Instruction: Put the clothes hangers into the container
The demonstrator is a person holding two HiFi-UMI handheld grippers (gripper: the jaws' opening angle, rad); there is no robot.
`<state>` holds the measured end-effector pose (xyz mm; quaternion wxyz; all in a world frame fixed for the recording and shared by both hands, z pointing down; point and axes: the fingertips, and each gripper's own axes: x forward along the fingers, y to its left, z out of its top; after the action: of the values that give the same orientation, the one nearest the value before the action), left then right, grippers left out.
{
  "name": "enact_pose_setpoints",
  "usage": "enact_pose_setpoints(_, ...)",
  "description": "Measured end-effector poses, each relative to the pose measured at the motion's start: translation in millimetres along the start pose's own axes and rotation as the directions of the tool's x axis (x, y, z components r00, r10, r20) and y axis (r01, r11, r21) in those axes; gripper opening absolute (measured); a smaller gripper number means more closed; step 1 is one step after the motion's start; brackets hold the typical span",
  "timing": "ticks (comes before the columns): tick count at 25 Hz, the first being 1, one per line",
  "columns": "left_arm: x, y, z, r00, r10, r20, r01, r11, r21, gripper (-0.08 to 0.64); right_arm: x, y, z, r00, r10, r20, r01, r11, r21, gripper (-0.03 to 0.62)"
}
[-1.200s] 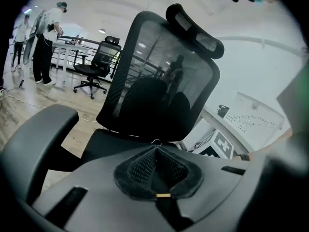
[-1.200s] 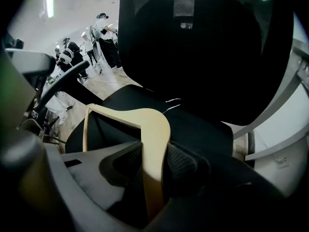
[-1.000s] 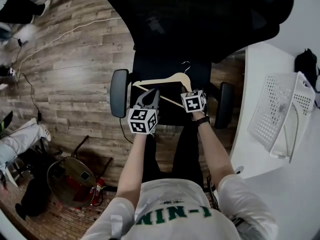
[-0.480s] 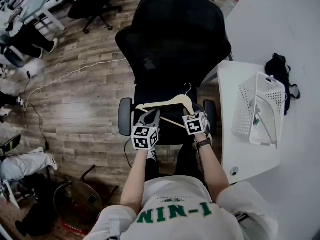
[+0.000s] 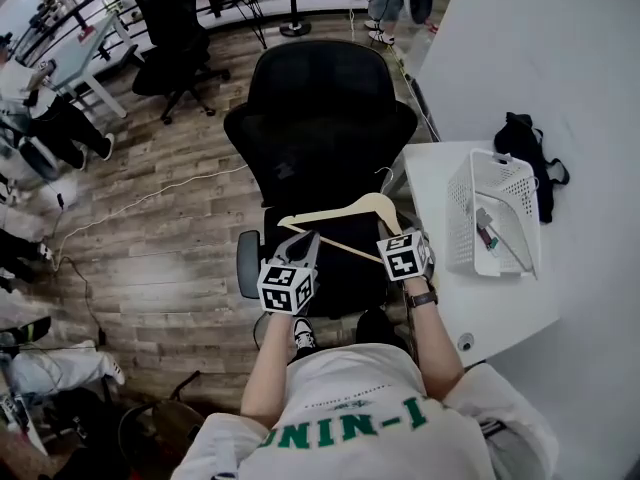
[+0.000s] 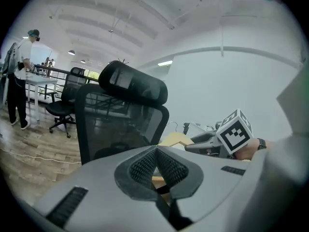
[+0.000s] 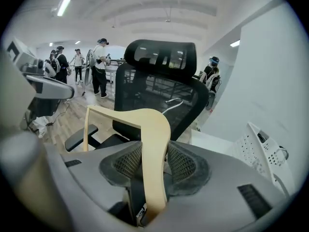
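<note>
Right gripper [image 7: 154, 159] was clamped on one arm of the wooden hanger [image 5: 340, 210], and the left gripper [image 6: 157, 166] had its jaws together, seemingly pinching the thin lower bar; a hold at two points would likely stop it swinging. It hung in the air over the seat of the black chair [image 5: 320, 118], well left of the white basket [image 5: 462, 218] on the white table [image 5: 430, 183], so the carry across was not yet done

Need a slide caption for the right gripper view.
Right hand-held gripper clamps a pale wooden clothes hanger before a black mesh office chair.
</note>
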<state>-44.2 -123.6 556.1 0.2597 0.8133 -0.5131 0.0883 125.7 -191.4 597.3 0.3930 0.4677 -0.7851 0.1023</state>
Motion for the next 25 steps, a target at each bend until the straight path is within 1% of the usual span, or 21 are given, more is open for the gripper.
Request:
enact_pose_setpoints(5,3,-19,39,0.999,-0.027,0.044,0.025,0.999,0.045,0.005,-37,-24,21,0.997,-0.049,0.056,0.049,0.999,0.004,0.176)
enact_pose_setpoints(8,10,-34,59,0.997,-0.052,0.064,0.045,0.995,0.093,0.005,-58,-42,30,0.992,-0.086,0.089,0.084,0.996,0.020,0.178)
enact_pose_setpoints(12,26,-56,81,0.990,-0.118,0.075,0.106,0.983,0.151,0.005,-81,-64,44,0.977,-0.136,0.164,0.130,0.991,0.043,0.178)
enact_pose_setpoints(15,39,-75,97,0.982,-0.167,0.087,0.150,0.972,0.180,0.005,-97,-84,48,0.967,-0.175,0.184,0.167,0.984,0.060,0.178)
enact_pose_setpoints(18,52,-99,114,0.969,-0.227,0.093,0.203,0.956,0.211,0.005,-114,-108,50,0.955,-0.219,0.200,0.207,0.975,0.076,0.178)
enact_pose_setpoints(20,62,-117,125,0.957,-0.275,0.091,0.249,0.941,0.228,0.005,-127,-130,50,0.944,-0.259,0.205,0.245,0.965,0.091,0.178)
enact_pose_setpoints(23,76,-146,139,0.938,-0.335,0.087,0.304,0.917,0.257,0.005,-151,-164,45,0.923,-0.327,0.202,0.307,0.943,0.126,0.178)
enact_pose_setpoints(25,85,-169,146,0.923,-0.377,0.082,0.342,0.897,0.281,0.005,-169,-189,36,0.907,-0.376,0.191,0.352,0.924,0.149,0.178)
